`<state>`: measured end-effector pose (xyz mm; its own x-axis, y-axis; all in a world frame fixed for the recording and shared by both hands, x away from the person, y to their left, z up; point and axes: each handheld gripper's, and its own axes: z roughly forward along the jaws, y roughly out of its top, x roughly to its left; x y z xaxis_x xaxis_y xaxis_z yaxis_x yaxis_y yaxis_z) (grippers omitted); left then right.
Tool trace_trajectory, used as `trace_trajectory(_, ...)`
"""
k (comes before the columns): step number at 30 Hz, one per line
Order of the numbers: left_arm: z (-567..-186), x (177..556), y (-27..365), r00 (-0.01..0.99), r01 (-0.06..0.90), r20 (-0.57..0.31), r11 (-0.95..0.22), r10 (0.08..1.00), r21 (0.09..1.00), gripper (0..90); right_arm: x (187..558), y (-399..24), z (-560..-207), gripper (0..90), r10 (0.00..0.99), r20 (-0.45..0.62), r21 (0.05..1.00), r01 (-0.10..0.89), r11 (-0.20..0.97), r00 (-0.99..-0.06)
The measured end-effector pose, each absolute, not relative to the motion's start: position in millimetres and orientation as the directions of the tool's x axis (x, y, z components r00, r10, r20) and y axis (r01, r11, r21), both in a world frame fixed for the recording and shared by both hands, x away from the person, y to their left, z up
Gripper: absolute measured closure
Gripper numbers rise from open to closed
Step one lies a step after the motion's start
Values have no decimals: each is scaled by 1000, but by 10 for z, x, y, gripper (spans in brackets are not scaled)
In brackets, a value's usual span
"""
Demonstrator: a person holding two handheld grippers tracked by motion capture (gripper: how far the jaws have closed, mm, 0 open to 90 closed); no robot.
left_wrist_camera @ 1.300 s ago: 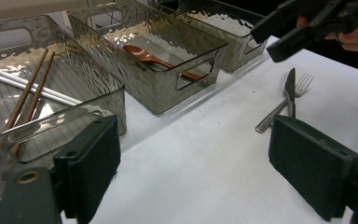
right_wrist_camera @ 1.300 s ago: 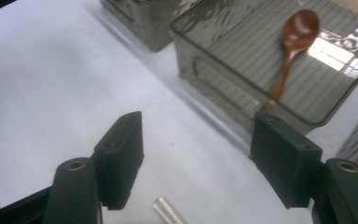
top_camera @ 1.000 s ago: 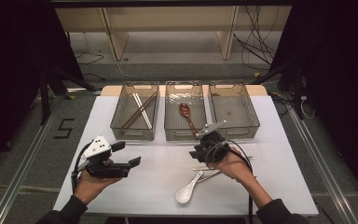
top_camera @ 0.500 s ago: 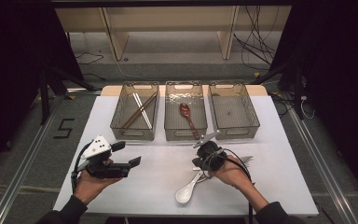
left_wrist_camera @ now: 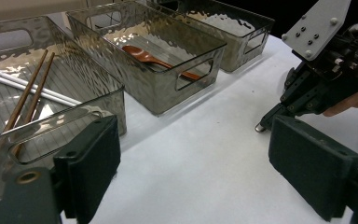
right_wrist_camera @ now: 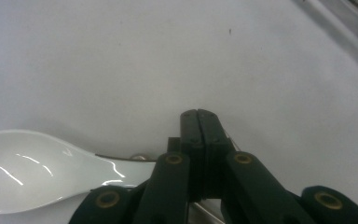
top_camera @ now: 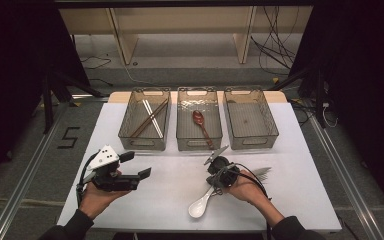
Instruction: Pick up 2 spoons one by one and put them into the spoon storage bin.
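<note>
A white ceramic spoon (top_camera: 199, 206) lies on the white table (top_camera: 170, 200) near the front, bowl toward me. My right gripper (top_camera: 214, 185) points down at the spoon's handle end. In the right gripper view the right gripper (right_wrist_camera: 199, 122) is shut, pads pressed flat together with nothing seen between them, and the spoon (right_wrist_camera: 32, 170) runs in under it from the left. A metal fork (top_camera: 263, 173) lies just right of that hand. My left gripper (top_camera: 137, 165) is held above the table's left side. In its own view the left gripper (left_wrist_camera: 203, 168) stands wide open and empty.
Three clear bins stand in a row at the back. The left bin (top_camera: 130, 135) holds chopsticks (top_camera: 149, 118), the middle bin (top_camera: 185, 140) a brown spoon (top_camera: 200, 122), and the right bin (top_camera: 267, 135) shows nothing inside. The left gripper view shows the right gripper (left_wrist_camera: 326, 70) beyond the bins.
My right hand has sunk toward the table and the white spoon's handle, and its jaws have come together. The left hand has stayed where it was.
</note>
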<state>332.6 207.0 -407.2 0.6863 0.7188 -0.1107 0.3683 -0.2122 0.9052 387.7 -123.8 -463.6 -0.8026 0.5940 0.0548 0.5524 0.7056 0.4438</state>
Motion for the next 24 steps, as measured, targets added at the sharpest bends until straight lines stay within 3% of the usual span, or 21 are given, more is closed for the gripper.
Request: trace_trajectory(24,-4068,3325,2075,686,369,-111,-213,720,905,163,3666,-1399,-4560,900,579,46,404,545,735,-814)
